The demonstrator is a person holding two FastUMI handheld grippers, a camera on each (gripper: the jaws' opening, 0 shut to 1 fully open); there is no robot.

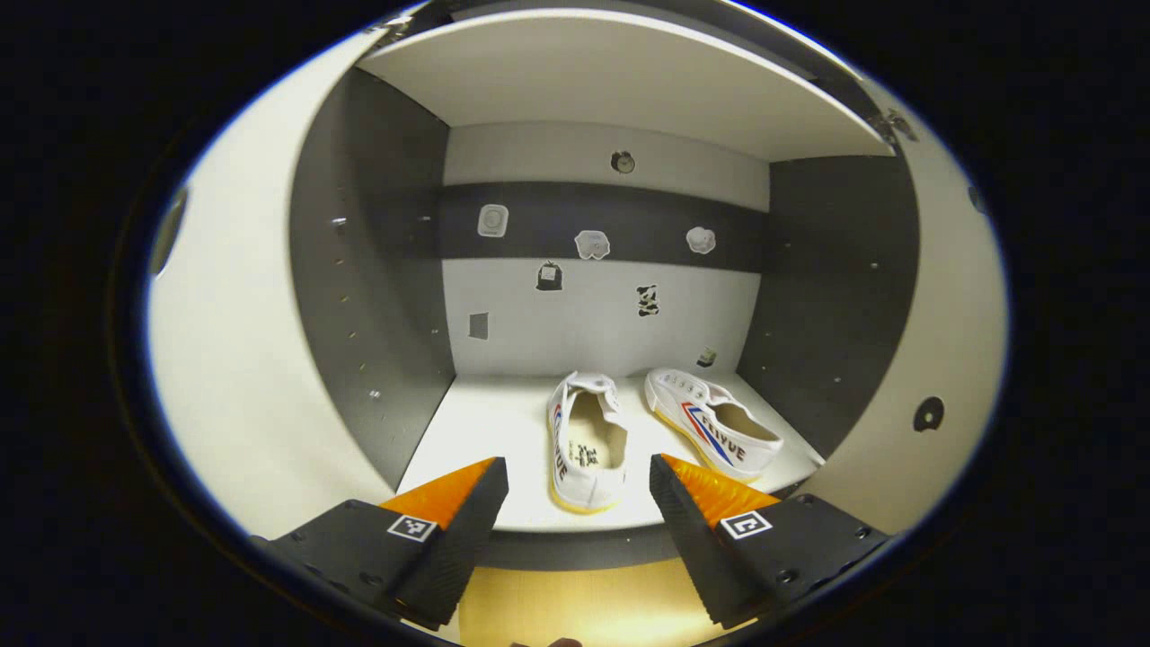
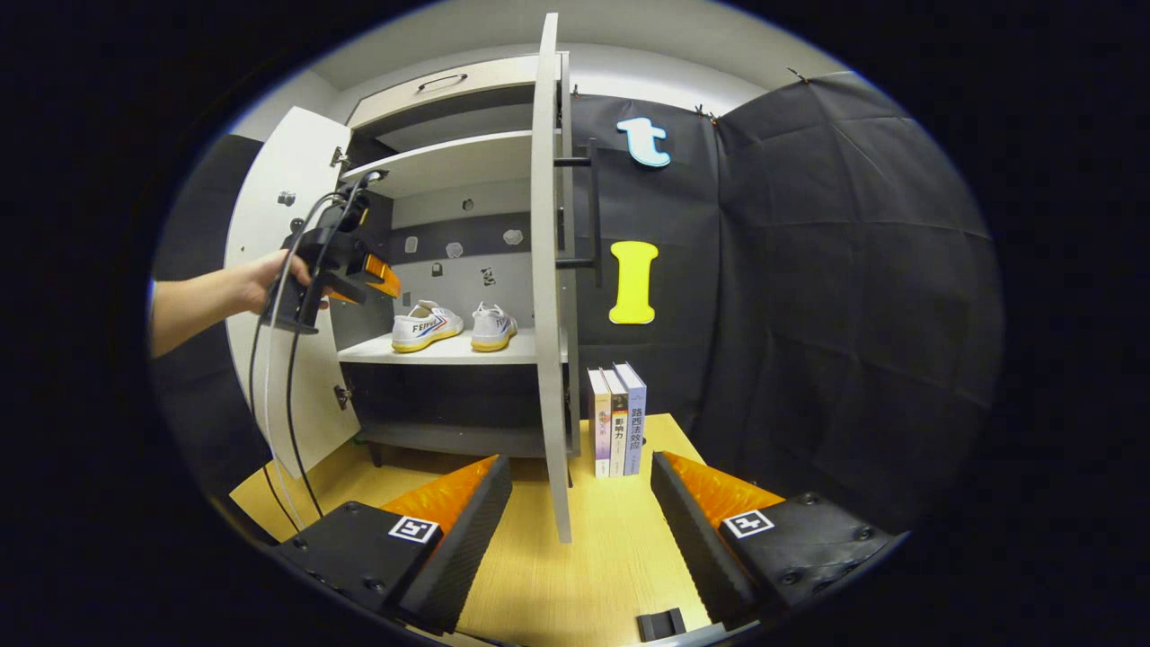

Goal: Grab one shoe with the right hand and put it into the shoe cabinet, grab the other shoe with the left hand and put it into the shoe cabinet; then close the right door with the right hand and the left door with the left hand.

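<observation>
Two white canvas shoes with yellowish soles stand side by side on the cabinet's shelf [image 1: 485, 422]: one [image 1: 586, 445] with its heel toward me, the other [image 1: 714, 422] angled to the right. My left gripper [image 1: 579, 476] hangs open in front of the shelf edge, holding nothing. In the right gripper view a hand carries that left gripper [image 2: 382, 274] at the cabinet's open front, above and left of the shoes [image 2: 427, 328] [image 2: 494, 325]. My right gripper [image 2: 579, 472] is open and empty, low over the wooden table, back from the cabinet.
Both cabinet doors stand open: the left door [image 2: 269, 270] swung wide, the right door [image 2: 548, 270] edge-on toward my right gripper, with a dark bar handle [image 2: 593, 207]. Three books [image 2: 615, 418] stand upright just right of that door. A cable [image 2: 287, 377] hangs from the left gripper.
</observation>
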